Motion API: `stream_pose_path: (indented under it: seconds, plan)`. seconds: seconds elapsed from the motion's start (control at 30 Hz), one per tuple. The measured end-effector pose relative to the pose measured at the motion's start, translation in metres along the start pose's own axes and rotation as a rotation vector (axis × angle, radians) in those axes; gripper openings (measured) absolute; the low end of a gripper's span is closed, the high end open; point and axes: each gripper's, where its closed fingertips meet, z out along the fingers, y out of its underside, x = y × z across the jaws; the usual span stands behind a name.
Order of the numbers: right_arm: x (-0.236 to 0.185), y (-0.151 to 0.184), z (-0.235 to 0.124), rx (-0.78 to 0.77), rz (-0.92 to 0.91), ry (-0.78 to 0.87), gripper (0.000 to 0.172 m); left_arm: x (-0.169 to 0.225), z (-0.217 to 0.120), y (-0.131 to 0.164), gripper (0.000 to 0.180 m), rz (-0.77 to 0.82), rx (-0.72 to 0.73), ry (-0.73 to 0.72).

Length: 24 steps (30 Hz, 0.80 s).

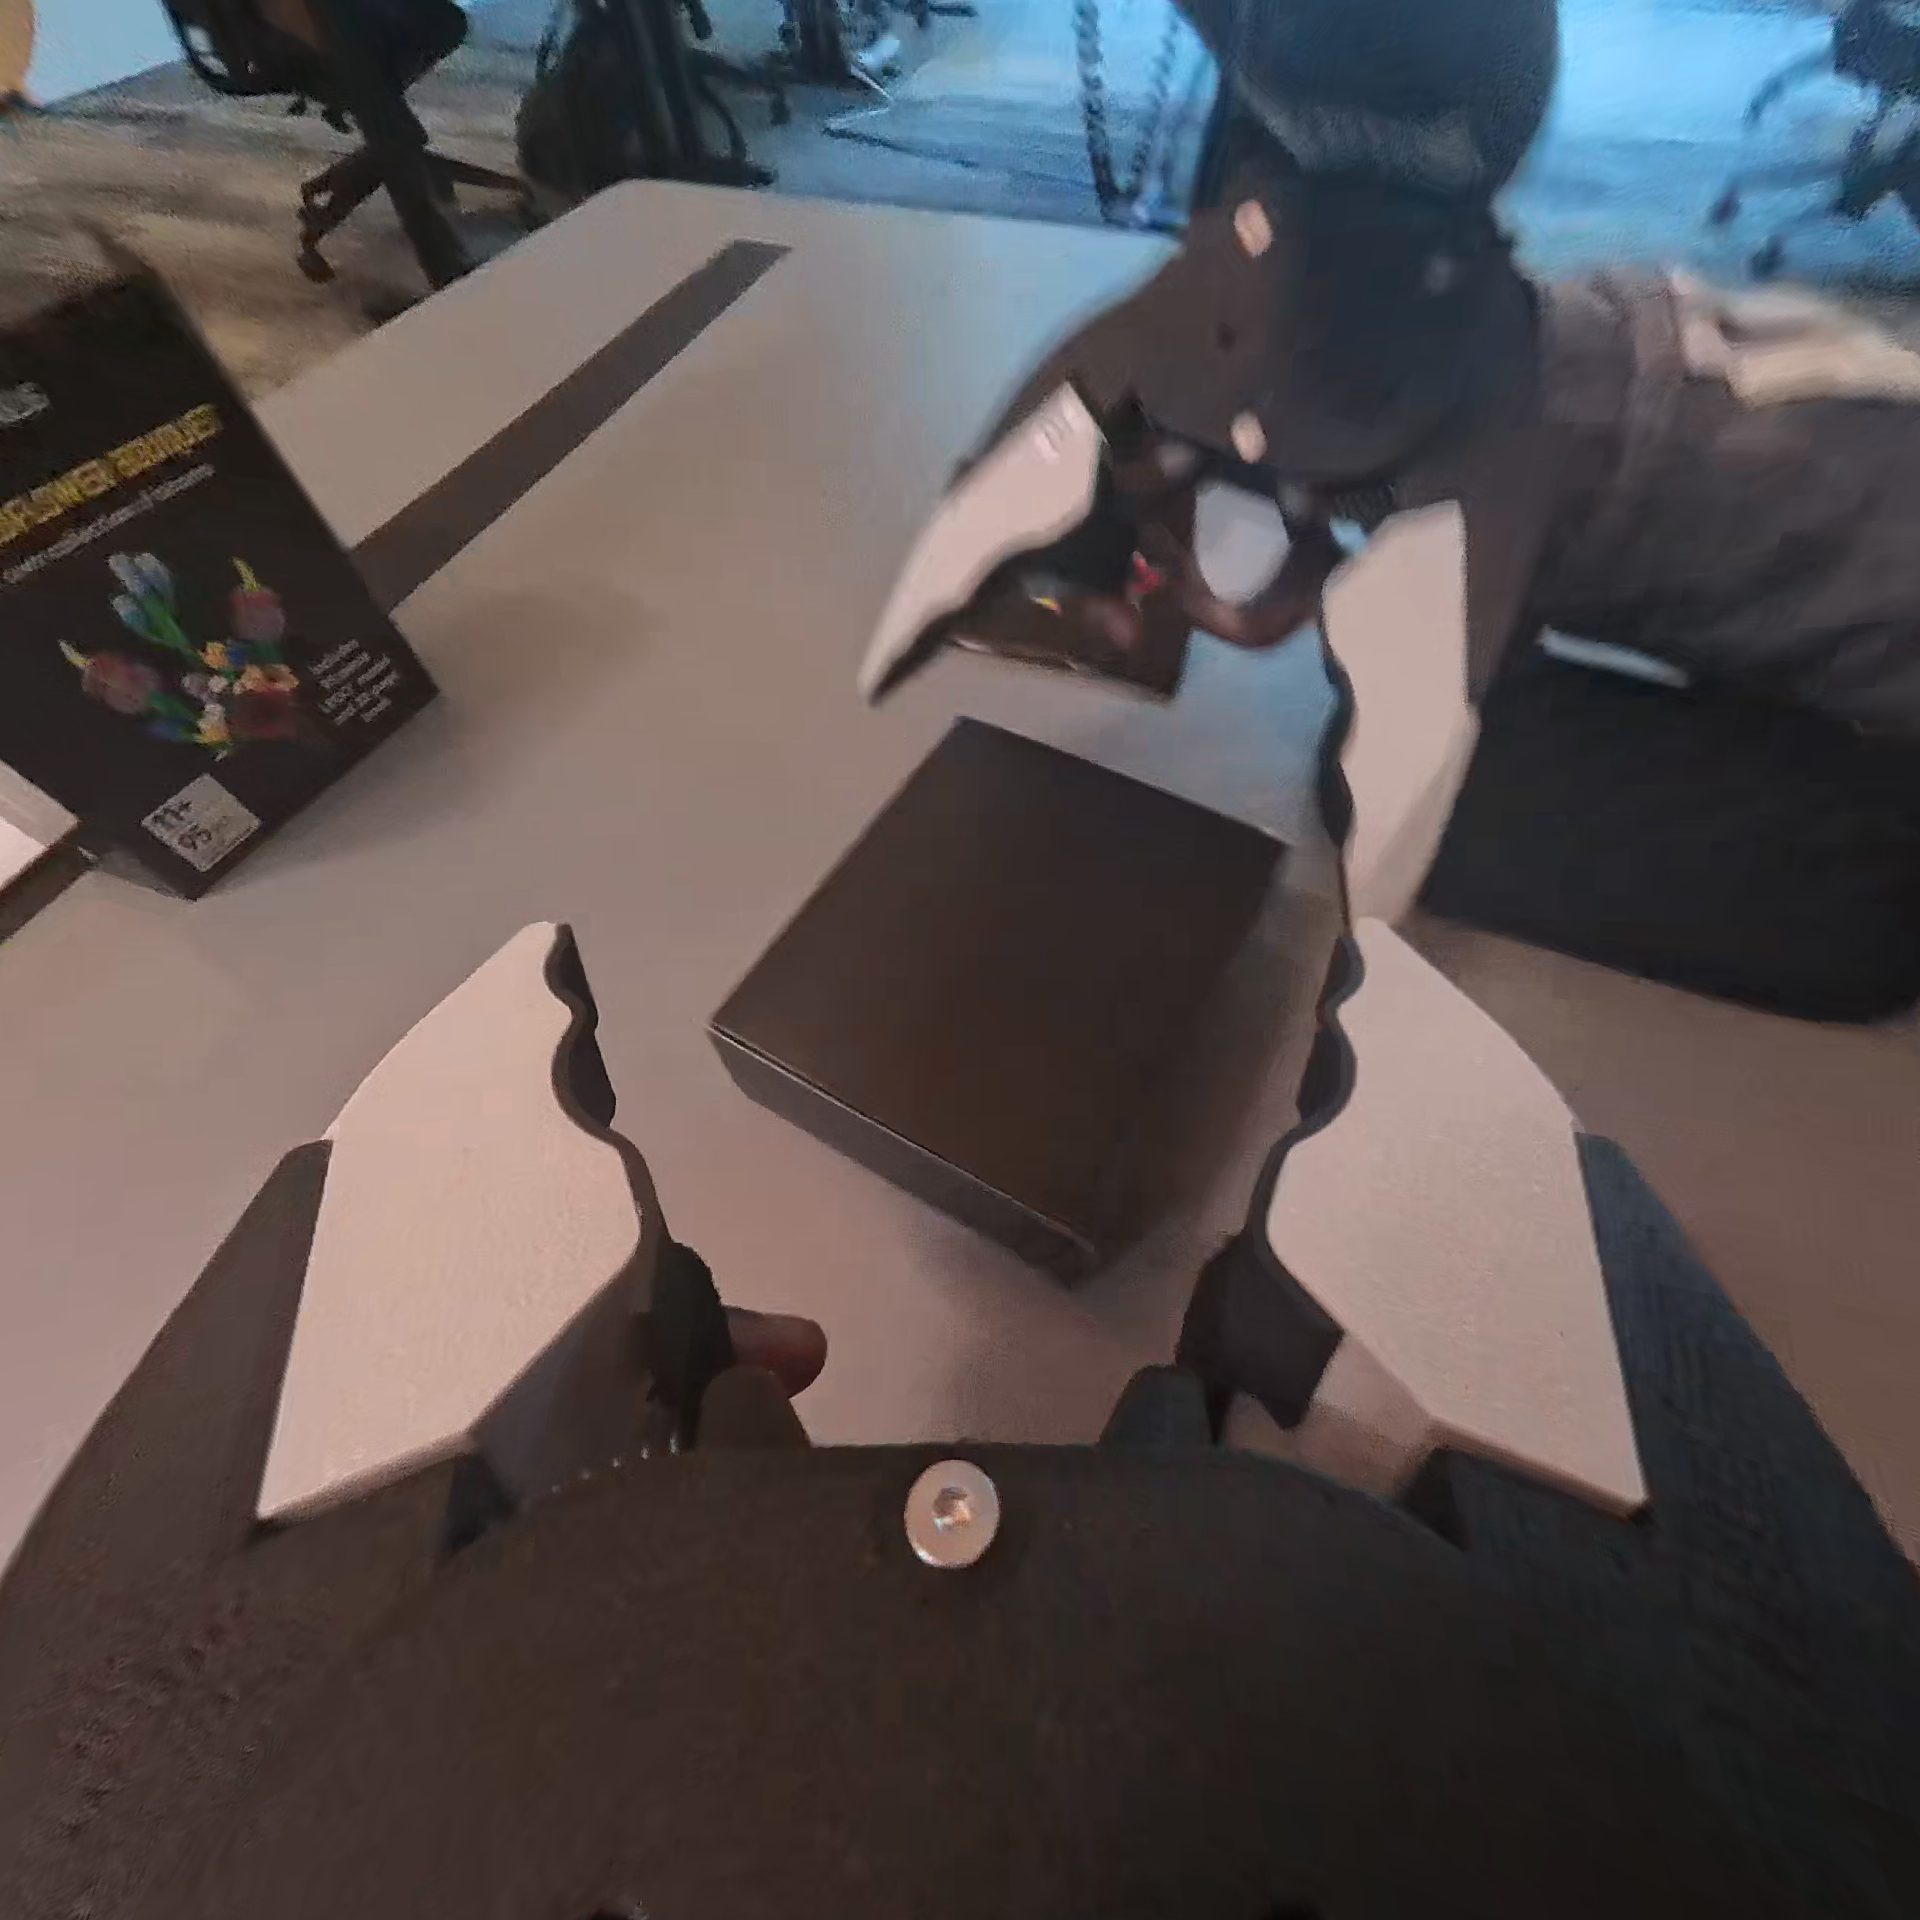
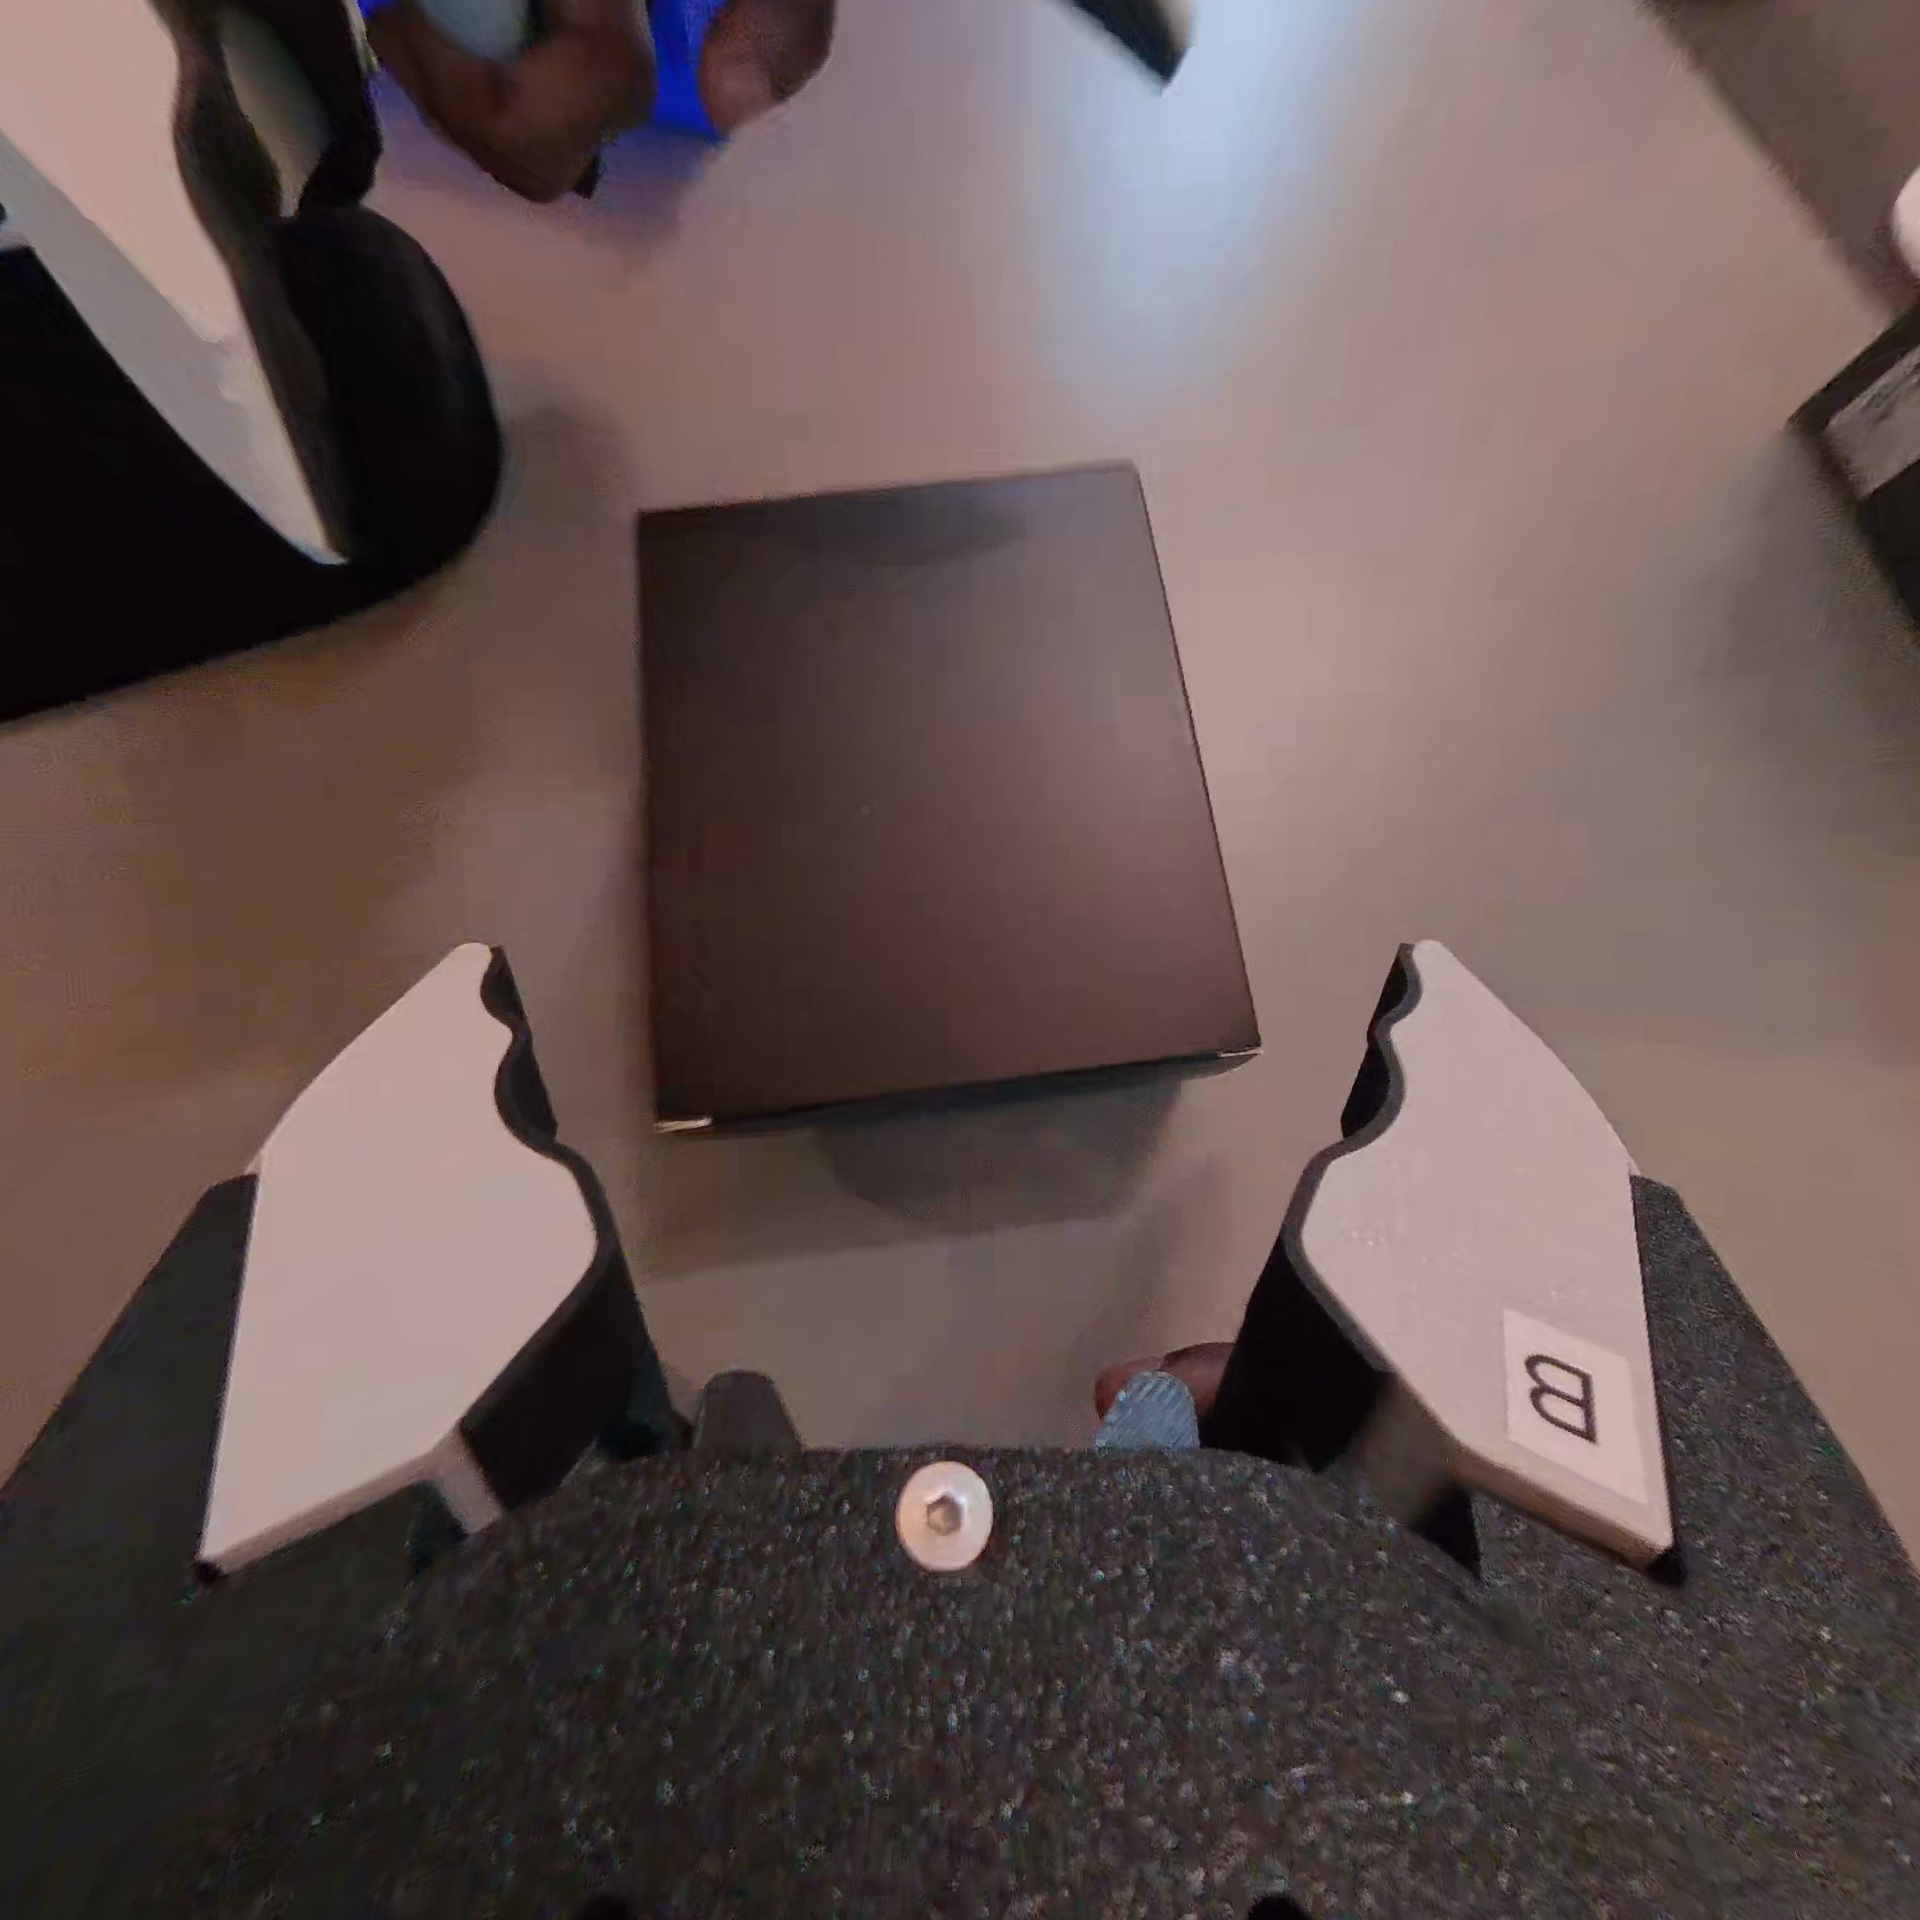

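Left wrist view: my left tool (image 1: pixel 951 940) hangs over the pale grey bench (image 1: pixel 644 665), jaws spread wide, nothing between the pads.
Left tool, nearest thing: flat plain black rectangular cardboard box (image 1: pixel 997 987), lying on the bench just ahead of the fingertips and turned at an angle to them; neither pad touches it.
Right tool, seen from the left: my right tool (image 1: pixel 1122 665) hangs beyond the far side of the black box, blurred, its white fingers spread apart.
Right wrist view: right tool (image 2: pixel 945 956) looks almost straight down, jaws wide, grasp bare.
Black box, from the right: the box (image 2: pixel 925 790) lies flat with its near short edge between my two fingertips, clear bench showing on either side of it; pads apart from it.
Bench, left side: dark printed carton with a flower picture (image 1: pixel 187 613), well apart from the black box.
Bench, far part: dark strip (image 1: pixel 582 405) running across the top.
Beyond the bench: black office chairs (image 1: pixel 343 114) on a carpeted floor.
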Motion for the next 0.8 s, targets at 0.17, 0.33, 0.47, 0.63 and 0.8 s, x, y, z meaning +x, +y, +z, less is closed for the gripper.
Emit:
stream_pose_path:
  seconds: [0.17, 0.33, 0.47, 0.63, 0.8]
  plan:
    - [-0.001, 0.02, 0.03, -0.1, -0.023, -0.026, 0.147, -0.014, 0.009, 0.016, 0.12, -0.071, 0.015, -0.022]
    - [-0.015, 0.01, 0.029, 0.047, -0.041, -0.125, 0.135, 0.012, 0.003, 0.026, 0.137, -0.024, 0.085, 0.195]
    - [-0.015, 0.008, 0.025, 0.094, -0.051, -0.14, 0.135, 0.029, 0.017, 0.053, 0.145, 0.066, -0.064, 0.26]
    - [-0.031, 0.004, 0.03, 0.097, -0.13, -0.185, 0.135, 0.032, 0.025, 0.068, 0.14, 0.135, -0.18, 0.248]
    - [-0.036, -0.019, 0.016, 0.226, -0.178, -0.15, 0.135, 0.034, 0.023, 0.066, 0.139, 0.143, -0.157, 0.262]
